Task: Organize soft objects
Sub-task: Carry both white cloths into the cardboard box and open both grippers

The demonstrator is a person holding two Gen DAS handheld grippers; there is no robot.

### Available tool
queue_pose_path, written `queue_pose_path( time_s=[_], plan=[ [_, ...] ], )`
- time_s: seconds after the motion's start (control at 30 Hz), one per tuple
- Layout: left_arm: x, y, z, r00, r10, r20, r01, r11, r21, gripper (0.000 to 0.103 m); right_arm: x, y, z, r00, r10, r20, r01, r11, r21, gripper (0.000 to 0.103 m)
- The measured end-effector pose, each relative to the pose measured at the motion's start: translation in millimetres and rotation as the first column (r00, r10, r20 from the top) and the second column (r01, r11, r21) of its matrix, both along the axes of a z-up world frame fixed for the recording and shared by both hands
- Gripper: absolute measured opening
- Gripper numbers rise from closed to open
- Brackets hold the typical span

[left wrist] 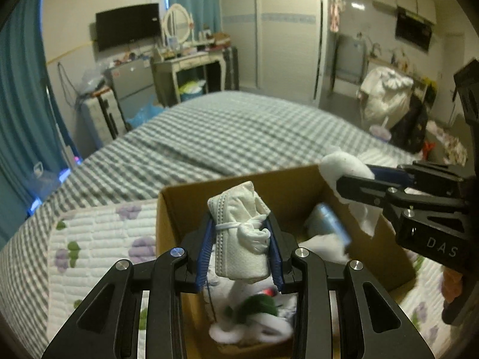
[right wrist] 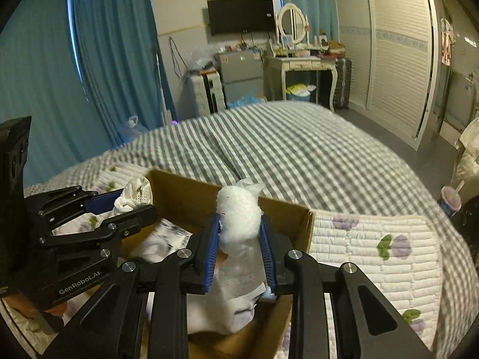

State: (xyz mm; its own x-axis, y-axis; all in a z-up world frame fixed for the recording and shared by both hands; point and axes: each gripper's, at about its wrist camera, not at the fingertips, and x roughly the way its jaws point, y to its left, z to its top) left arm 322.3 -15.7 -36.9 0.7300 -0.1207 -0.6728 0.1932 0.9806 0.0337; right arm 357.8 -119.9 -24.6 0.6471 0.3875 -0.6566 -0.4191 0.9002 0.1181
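A rolled white cloth bundle [left wrist: 241, 236], tied round its middle with a white band, sits clenched between the blue pads of the left gripper [left wrist: 242, 257], held upright above the open cardboard box [left wrist: 182, 206]. Below these tongs, inside the box, lie more white soft items [left wrist: 251, 326], one with a green patch, and farther right a blurred blue-grey piece.

The right gripper [right wrist: 240, 246] is clamped on a fluffy white sock-like piece [right wrist: 238, 214] that rises above its fingertips and hangs down beneath them into the box. From the left wrist camera that same gripper [left wrist: 353, 179] reaches in from the right, its white load at the box's far right corner. From the right wrist camera the left gripper [right wrist: 131, 202] comes in from the left, gripping its cloth over the box's left wall.

The box rests on a quilted white pad with purple flowers [right wrist: 374, 248], which spreads to either side of both tongs. Beyond it, ahead of the fingers, stretches the grey-and-white checked bedspread [right wrist: 299, 149].

Past the bed stand teal curtains [right wrist: 113, 53] at the left, a wall-mounted dark television [right wrist: 241, 15], a white dressing table with an oval mirror [right wrist: 292, 25], a small grey fridge [right wrist: 241, 73], and slatted wardrobe doors [right wrist: 398, 53] at the right. A drink cup with a straw [right wrist: 450, 200] stands at the far right edge.
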Motion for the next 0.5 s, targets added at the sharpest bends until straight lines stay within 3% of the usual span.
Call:
queue_pose_path(
  time_s=[0.13,0.17,0.2,0.23,0.27,0.3,0.5],
  plan=[
    [-2,-4,-6,1.000,-0.004,-0.004,0.004,1.000,0.017,0.034,15,-1,-20,0.999,-0.017,-0.037,0.018,1.000,0.024,0.028],
    [-3,-5,-4,1.000,-0.002,0.001,0.002,1.000,0.023,0.035,15,-1,-21,0.999,-0.021,-0.038,0.022,0.999,0.029,0.032],
    [-5,-5,-2,1.000,0.004,0.007,-0.004,1.000,0.024,0.039,16,-3,-21,0.999,-0.029,-0.043,0.030,0.999,0.038,0.044],
    [-5,-6,1,1.000,0.014,0.011,-0.014,1.000,0.026,0.048,15,-4,-20,0.998,-0.037,-0.042,0.038,0.998,0.044,0.059],
    [-7,-5,5,0.999,0.031,0.020,-0.032,0.999,0.028,0.073,11,-7,-17,0.998,-0.052,-0.029,0.053,0.998,0.043,0.062],
    [-10,-3,8,0.998,0.047,0.031,-0.048,0.998,0.028,0.091,10,-8,-13,0.998,-0.057,-0.019,0.058,0.997,0.042,0.062],
    [-47,3,63,0.988,0.102,0.117,-0.104,0.994,0.013,0.094,-28,-24,46,0.996,-0.074,0.048,0.074,0.997,0.013,0.062]
  ],
)
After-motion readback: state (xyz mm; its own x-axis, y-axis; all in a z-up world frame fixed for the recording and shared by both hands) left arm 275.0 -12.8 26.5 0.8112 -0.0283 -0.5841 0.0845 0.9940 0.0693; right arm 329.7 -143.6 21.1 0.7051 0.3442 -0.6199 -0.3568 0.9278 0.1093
